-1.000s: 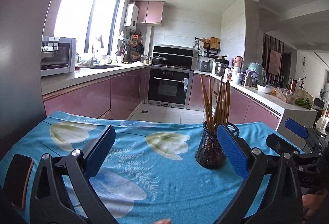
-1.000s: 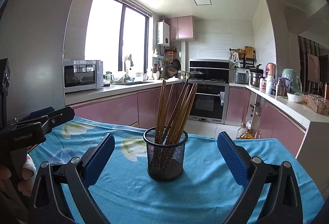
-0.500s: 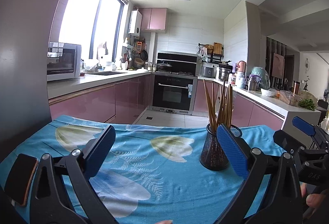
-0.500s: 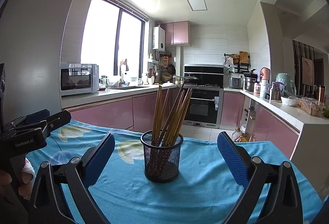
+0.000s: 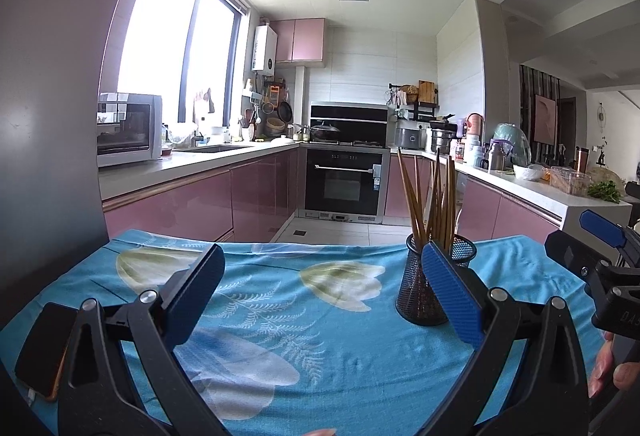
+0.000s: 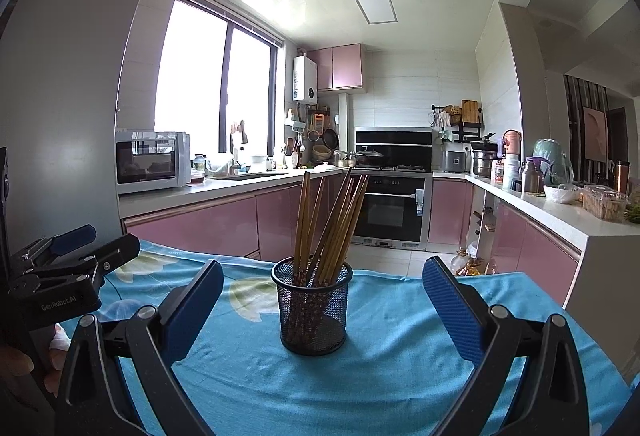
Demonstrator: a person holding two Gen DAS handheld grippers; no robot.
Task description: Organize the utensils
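A black mesh cup (image 6: 312, 310) stands upright on the blue flowered tablecloth (image 6: 380, 368), with several brown chopsticks (image 6: 332, 228) leaning in it. My right gripper (image 6: 322, 310) is open, and the cup sits a little ahead between its blue pads. In the left wrist view the same mesh cup (image 5: 416, 292) with its chopsticks (image 5: 434, 196) is partly hidden behind my right-hand pad. My left gripper (image 5: 322, 294) is open over bare cloth, left of the cup. Nothing is held by either one.
A dark phone (image 5: 44, 350) lies at the cloth's left edge. The other gripper (image 6: 56, 276) and a hand (image 6: 24, 364) show at the left. Beyond the table are pink kitchen cabinets (image 6: 200, 228), an oven (image 6: 390, 210), and a cluttered counter (image 6: 568, 208) on the right.
Both views have drifted back and tilted up slightly, so the cup sits lower and a bit further right in the left wrist view. Both grippers stay open.
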